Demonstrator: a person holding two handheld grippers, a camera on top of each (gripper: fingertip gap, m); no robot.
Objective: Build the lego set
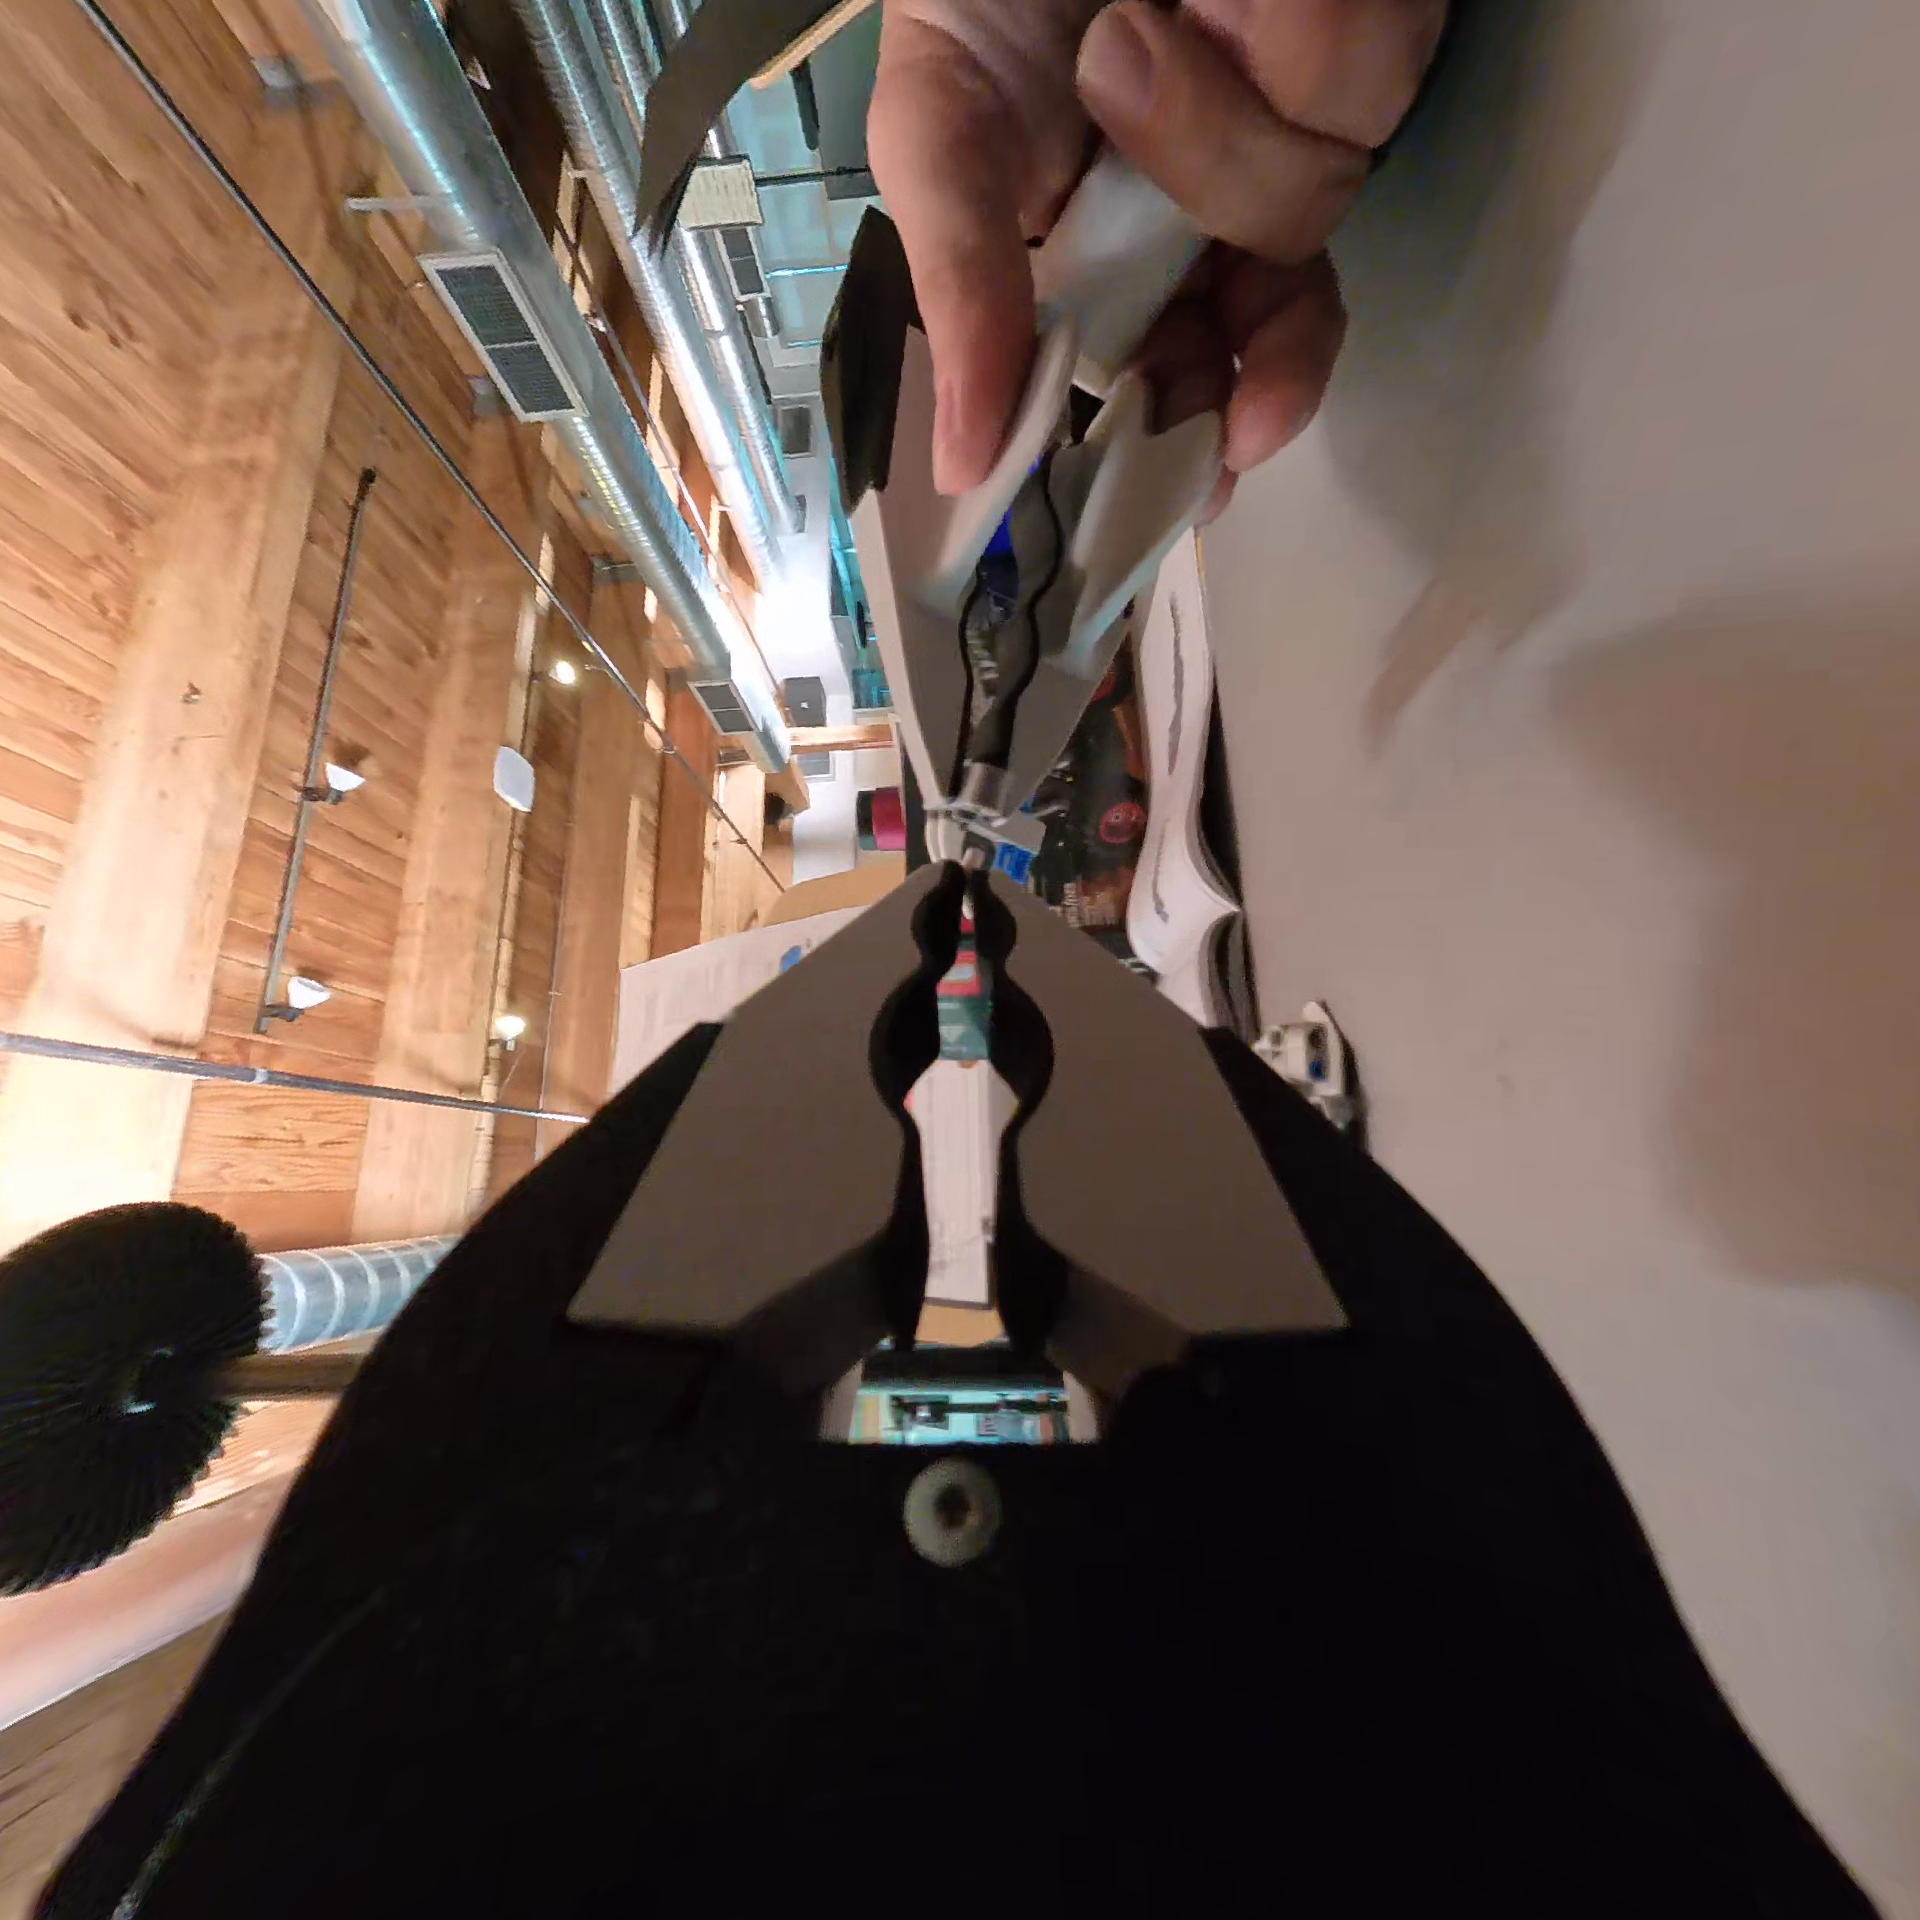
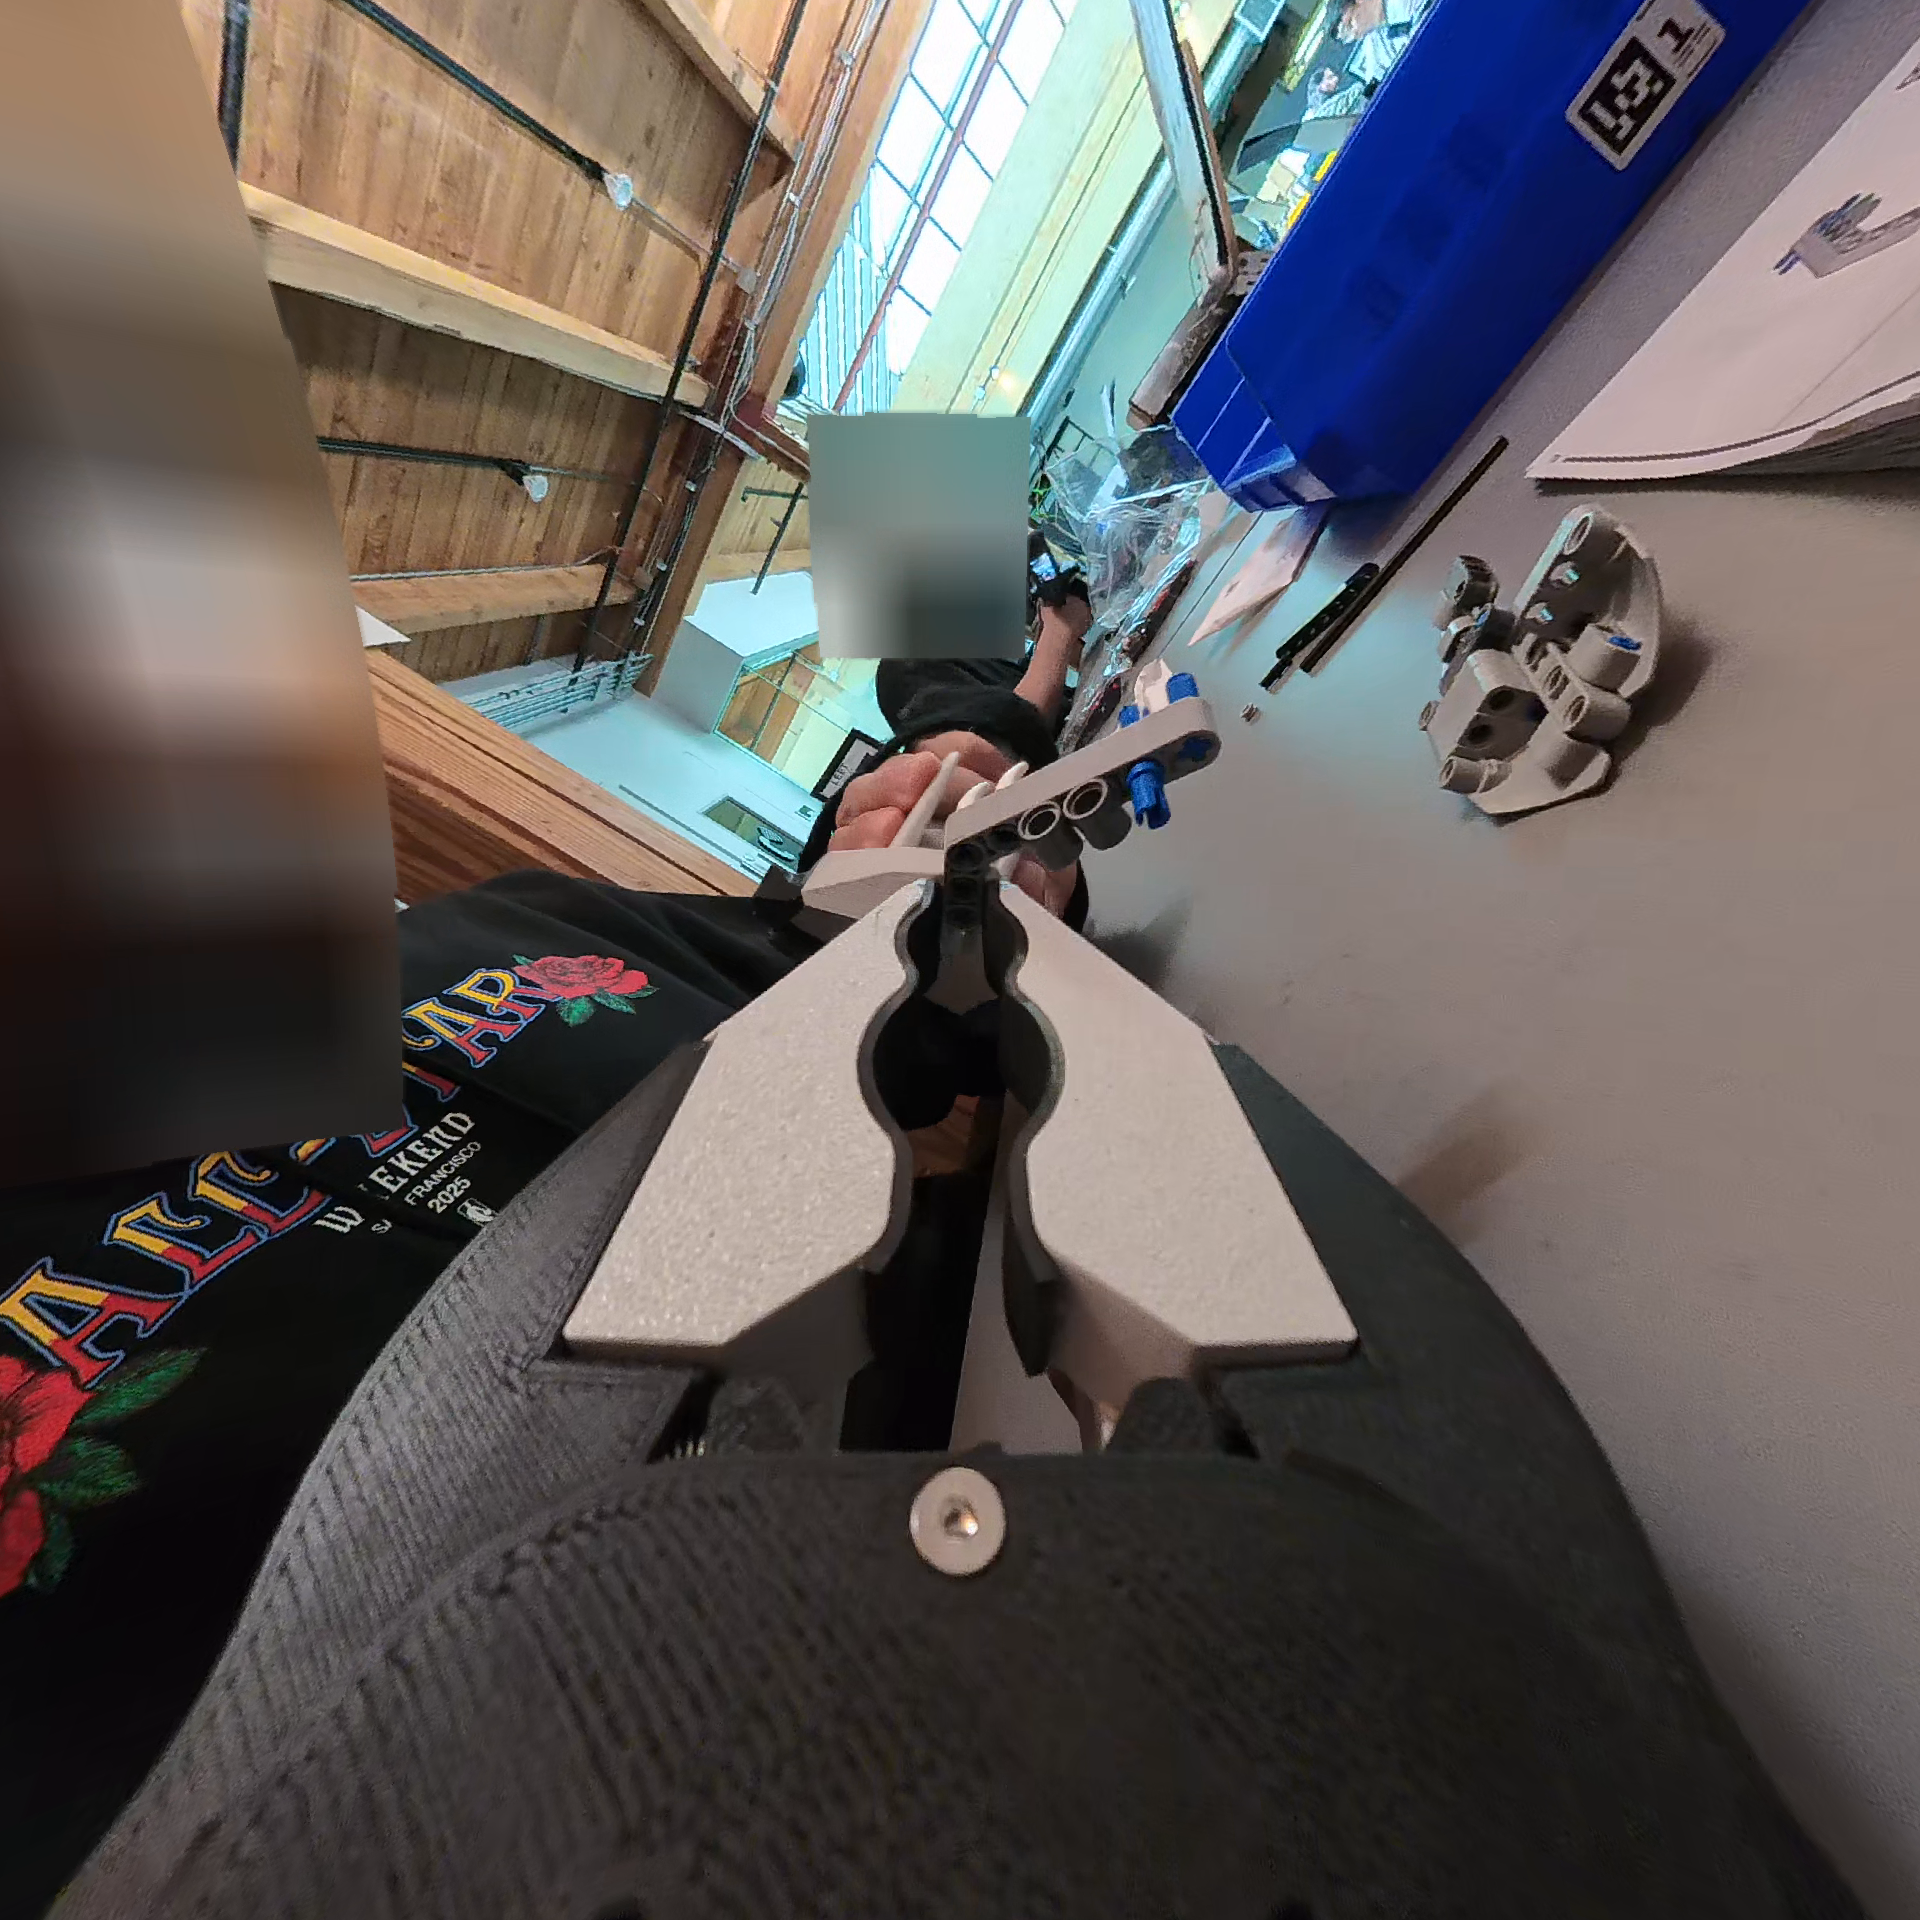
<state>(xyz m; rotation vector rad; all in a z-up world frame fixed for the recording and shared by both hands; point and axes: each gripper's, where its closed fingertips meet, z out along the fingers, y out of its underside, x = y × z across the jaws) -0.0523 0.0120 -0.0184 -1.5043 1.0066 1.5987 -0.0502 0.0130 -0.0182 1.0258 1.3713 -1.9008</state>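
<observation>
Left wrist view: the camera is rolled on its side, with the wooden ceiling at nine o'clock and the grey table (image 1: 1558, 520) at three o'clock. The left gripper (image 1: 961, 883) points toward twelve o'clock, its grey tips pressed together on a thin white lego piece (image 1: 971, 844) that barely shows between them. Directly opposite, at twelve o'clock, the right gripper (image 1: 982, 805) comes in tip to tip, held by a hand (image 1: 1122, 208) whose fingers wrap its white handles. The piece in its tips is a small grey blur, hard to make out. An open instruction booklet (image 1: 1179, 790) lies on the table at about two o'clock, largely hidden behind the right gripper.

Right wrist view: again tilted, table (image 2: 1558, 1039) toward three o'clock. The right gripper (image 2: 966, 899) is clamped on a short black lego beam (image 2: 966, 873), whose lower part is hidden in the gap between the fingers. Just past the tips, a grey lego beam with blue pins (image 2: 1091, 774) meets the black beam. The left gripper (image 2: 914, 852) holds it from eleven o'clock, mostly hidden behind the tips. At two o'clock a grey lego sub-assembly (image 2: 1548, 665) rests on the table, with black axles (image 2: 1351, 592) beside it, a blue bin (image 2: 1455, 260) at one o'clock and the booklet (image 2: 1766, 353) cut off by the frame's edge.
</observation>
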